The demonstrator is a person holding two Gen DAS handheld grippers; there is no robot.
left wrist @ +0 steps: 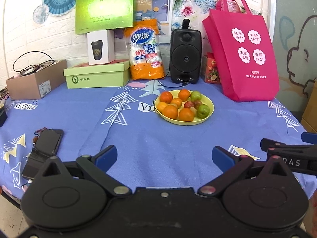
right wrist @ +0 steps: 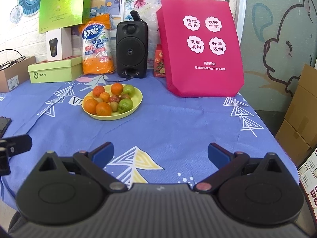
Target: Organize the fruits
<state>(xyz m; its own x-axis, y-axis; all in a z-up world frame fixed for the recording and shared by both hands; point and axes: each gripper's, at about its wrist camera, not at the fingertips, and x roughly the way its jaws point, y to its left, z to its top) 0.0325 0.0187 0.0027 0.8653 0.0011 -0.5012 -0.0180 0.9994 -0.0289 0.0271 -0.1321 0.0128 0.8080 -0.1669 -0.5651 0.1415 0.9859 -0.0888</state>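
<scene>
On the blue patterned tablecloth (left wrist: 158,142), seen from my left wrist camera, a yellow plate (left wrist: 208,117) sits mid-table with all the fruit in view gathered on it: oranges (left wrist: 170,111) crowded toward its left side, green fruits (left wrist: 203,111) toward its right, and small reddish ones (left wrist: 189,104) between them. I see no fruit loose on the cloth, so the pile would fit either a sorted finish or a mixed lot waiting to be split. My left gripper (left wrist: 164,156) hangs low over bare cloth, well short of the plate, jaws spread wide and holding nothing. A dark phone (left wrist: 44,148) lies off to its left, clear of the working space, and my right gripper (left wrist: 289,154) pokes in at the right edge.

From the right wrist camera, the plate (right wrist: 136,103) stands ahead and to the left, in front of a black speaker (right wrist: 131,49), while a pink tote bag (right wrist: 204,45) stands upright at the back right, its mouth out of my sight. The right gripper (right wrist: 160,153) also spreads wide, empty, over a printed arrow motif, touching no fruit. Boxes and a pack of paper cups (right wrist: 98,45) line the wall, keeping the table's middle free for the plate.
</scene>
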